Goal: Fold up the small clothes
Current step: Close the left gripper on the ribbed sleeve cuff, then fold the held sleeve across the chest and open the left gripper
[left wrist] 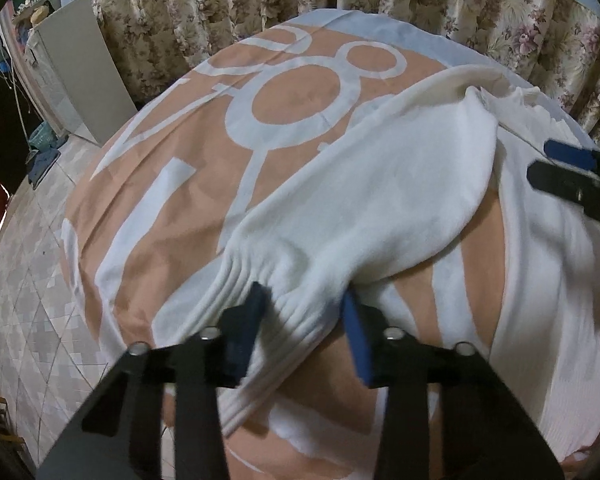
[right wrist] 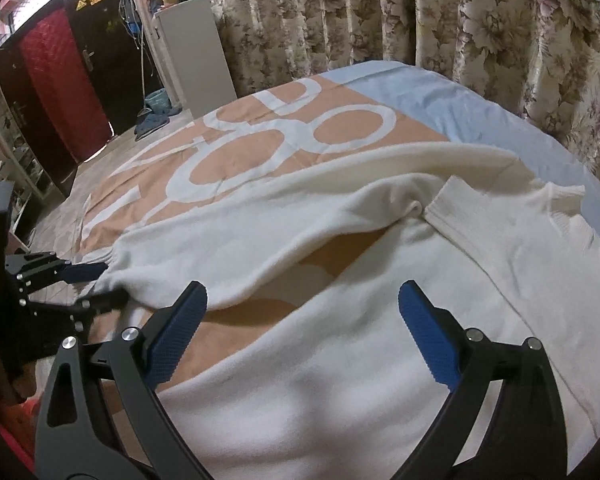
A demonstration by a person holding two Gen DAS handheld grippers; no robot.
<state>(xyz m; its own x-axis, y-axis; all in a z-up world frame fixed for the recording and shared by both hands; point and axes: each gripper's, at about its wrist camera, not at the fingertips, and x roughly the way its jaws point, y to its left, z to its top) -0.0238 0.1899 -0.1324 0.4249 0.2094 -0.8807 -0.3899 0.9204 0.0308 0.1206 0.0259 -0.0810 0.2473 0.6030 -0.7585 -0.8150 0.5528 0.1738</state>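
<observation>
A white knit sweater (left wrist: 380, 184) lies spread on a bed with a peach and white cover (left wrist: 172, 200). My left gripper (left wrist: 300, 312) is shut on the ribbed cuff (left wrist: 276, 320) of one sleeve and holds it lifted above the cover. The sleeve (right wrist: 260, 232) arches from the cuff to the sweater's body (right wrist: 340, 360). My right gripper (right wrist: 300, 312) is open and empty, hovering just above the sweater's body. It also shows in the left wrist view (left wrist: 560, 168) at the right edge. The left gripper shows in the right wrist view (right wrist: 96, 284) at the left.
Floral curtains (right wrist: 420, 20) hang behind the bed. A pale blue sheet (right wrist: 440, 108) covers the bed's far end. A white cabinet (right wrist: 196, 48), a red padded door (right wrist: 56, 84) and a tiled floor (left wrist: 32, 272) are to the left.
</observation>
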